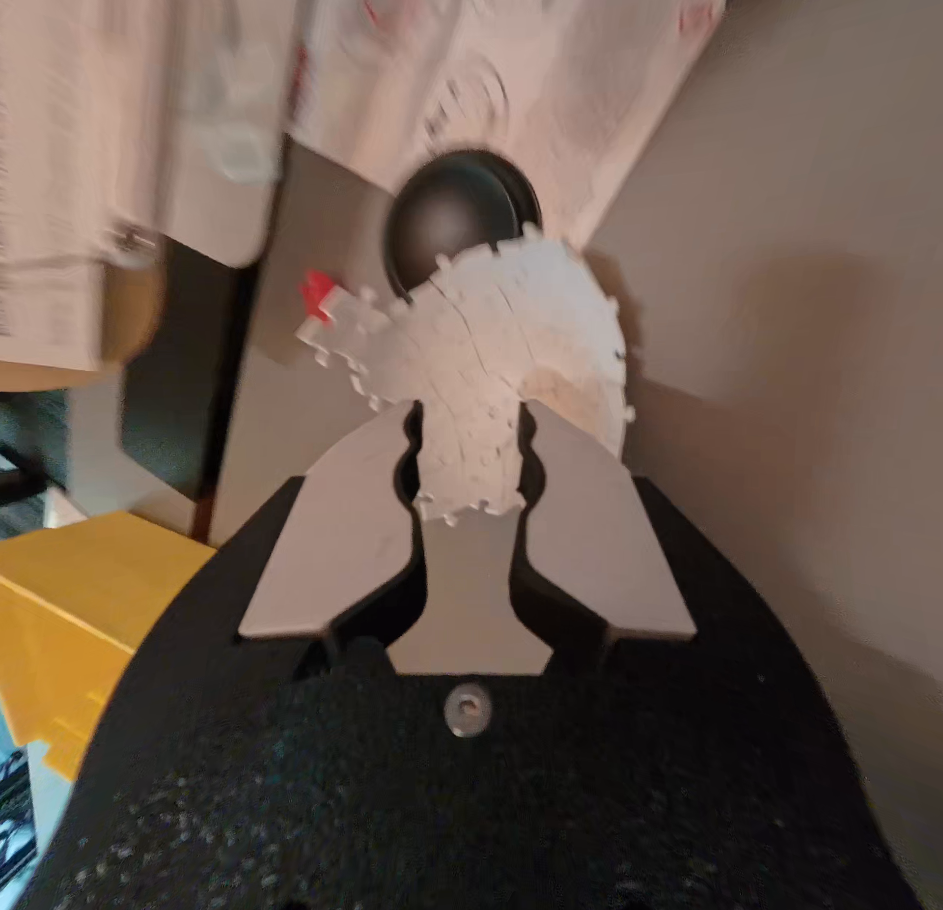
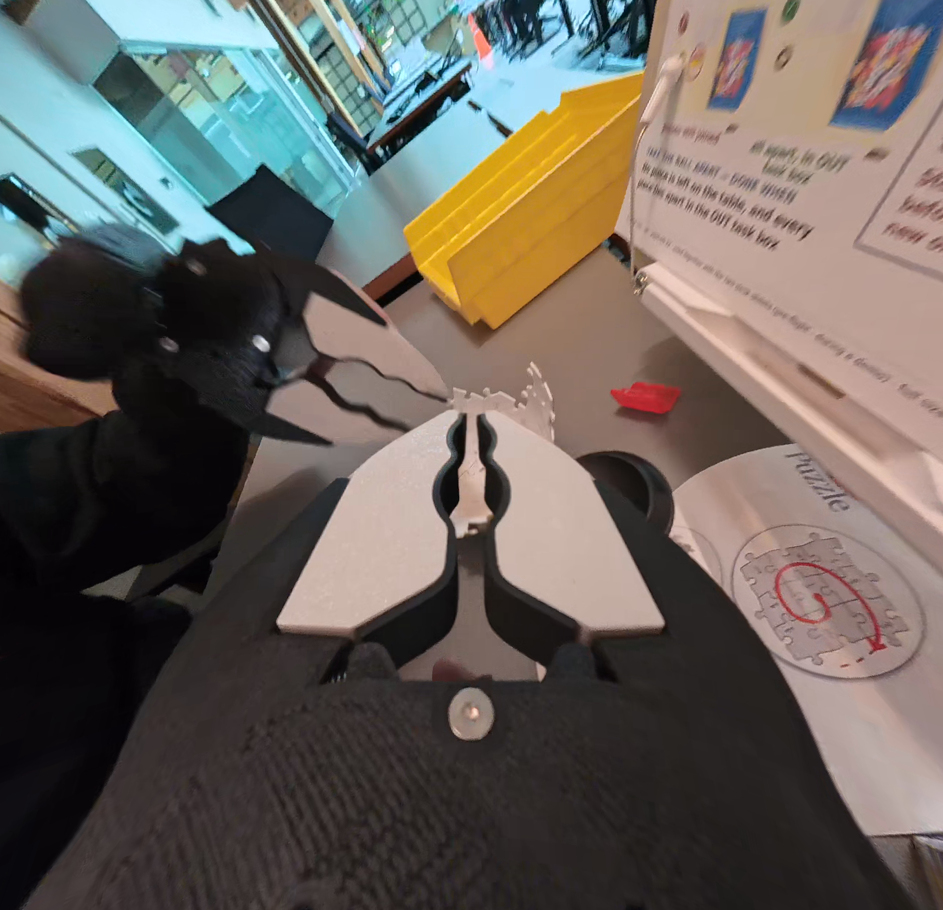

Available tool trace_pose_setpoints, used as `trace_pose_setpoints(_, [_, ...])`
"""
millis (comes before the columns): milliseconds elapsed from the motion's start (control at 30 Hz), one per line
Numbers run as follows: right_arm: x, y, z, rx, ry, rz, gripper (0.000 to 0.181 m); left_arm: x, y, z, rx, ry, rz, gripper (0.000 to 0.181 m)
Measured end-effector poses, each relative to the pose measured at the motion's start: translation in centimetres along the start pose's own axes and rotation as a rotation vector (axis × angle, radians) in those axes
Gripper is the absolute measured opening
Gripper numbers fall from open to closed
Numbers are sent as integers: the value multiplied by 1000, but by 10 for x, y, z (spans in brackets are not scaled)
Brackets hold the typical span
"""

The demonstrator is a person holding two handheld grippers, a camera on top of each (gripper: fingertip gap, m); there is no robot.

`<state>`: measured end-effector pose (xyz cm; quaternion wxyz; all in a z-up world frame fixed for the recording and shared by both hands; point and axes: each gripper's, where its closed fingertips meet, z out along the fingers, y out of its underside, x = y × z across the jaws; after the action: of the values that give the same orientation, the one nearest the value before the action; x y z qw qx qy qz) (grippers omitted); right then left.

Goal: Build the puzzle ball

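A white curved section of joined puzzle pieces (image 1: 490, 344) is held in the air by both grippers. My left gripper (image 1: 472, 416) is shut on its lower strip. In the right wrist view my right gripper (image 2: 469, 418) is shut on the same section (image 2: 536, 400), seen edge-on between the fingers. The left gripper (image 2: 426, 410) comes in from the left there, its tips at the section's edge. A red puzzle piece (image 2: 645, 398) lies on the grey table; it also shows in the left wrist view (image 1: 319, 288). A black round stand (image 1: 449, 216) sits behind the section.
A yellow bin (image 2: 520, 211) lies on the table beyond the grippers, also at lower left (image 1: 76, 656). A white instruction board (image 2: 791, 145) stands on the right. A printed sheet with a puzzle diagram (image 2: 816, 604) lies beside the black stand (image 2: 633, 482). The tips of one gripper are about 12 centimeters away from the tips of the other.
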<state>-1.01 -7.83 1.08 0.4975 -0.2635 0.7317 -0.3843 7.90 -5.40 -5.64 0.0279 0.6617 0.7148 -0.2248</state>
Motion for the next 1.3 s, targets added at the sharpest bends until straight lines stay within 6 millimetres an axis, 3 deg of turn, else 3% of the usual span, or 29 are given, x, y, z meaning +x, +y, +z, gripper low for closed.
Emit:
trace_pose_setpoints(33, [1, -4, -2, 23, 4, 0, 5, 6, 11, 10, -59, 32, 19, 39])
trace_pose_setpoints(167, [2, -7, -6, 39, 5, 0, 12, 16, 32, 39, -169, 85, 118, 40])
trace_pose_setpoints(433, [4, -7, -10, 33, 23, -25, 15, 16, 32, 58, -199, 198, 92, 33])
trace_pose_setpoints(767, [8, -3, -10, 20, 21, -12, 17, 24, 32, 72, -218, 276, 116, 31])
trace_pose_setpoints(1300, [12, 2, -7, 0, 25, -4, 20, 29, 31, 73, -231, 366, 127, 23])
